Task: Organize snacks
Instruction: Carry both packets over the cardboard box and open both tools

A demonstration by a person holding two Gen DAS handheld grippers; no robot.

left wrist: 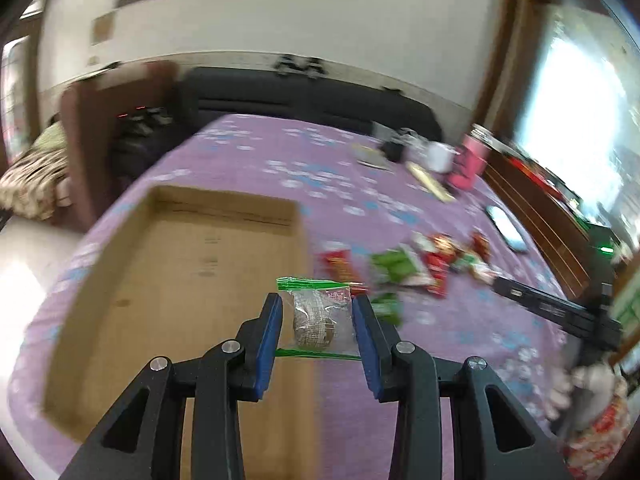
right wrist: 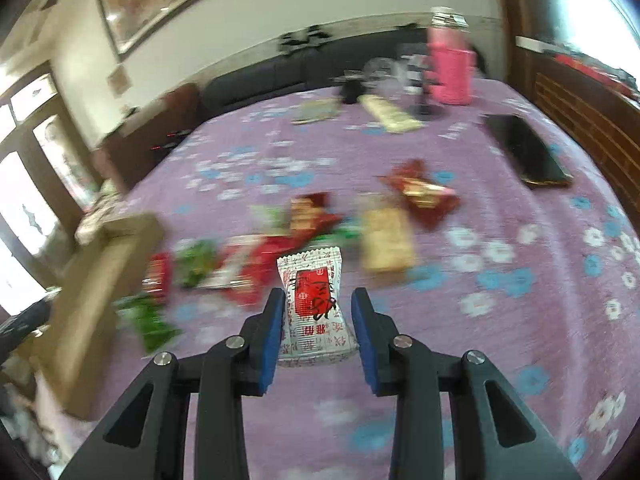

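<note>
Jaws of your left gripper [left wrist: 317, 320] pinch a clear packet [left wrist: 320, 320] at the box [left wrist: 120, 280] rim; your right gripper [right wrist: 318, 312] clamps a white packet [right wrist: 314, 300] above the tabletop [right wrist: 480, 320]. Slack wrappers may slip, missing the box.

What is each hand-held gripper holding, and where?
Left hand-held gripper: clear zip bag, by its side edges. Right hand-held gripper: white-and-red snack packet, by its pinched middle.

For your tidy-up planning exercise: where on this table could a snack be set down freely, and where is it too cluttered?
Free: the cardboard box floor looks bare; so does the purple cloth right of the right gripper, between the snack pile and the black phone. Crowded: the pile itself, and the far edge around the pink flask.
</note>
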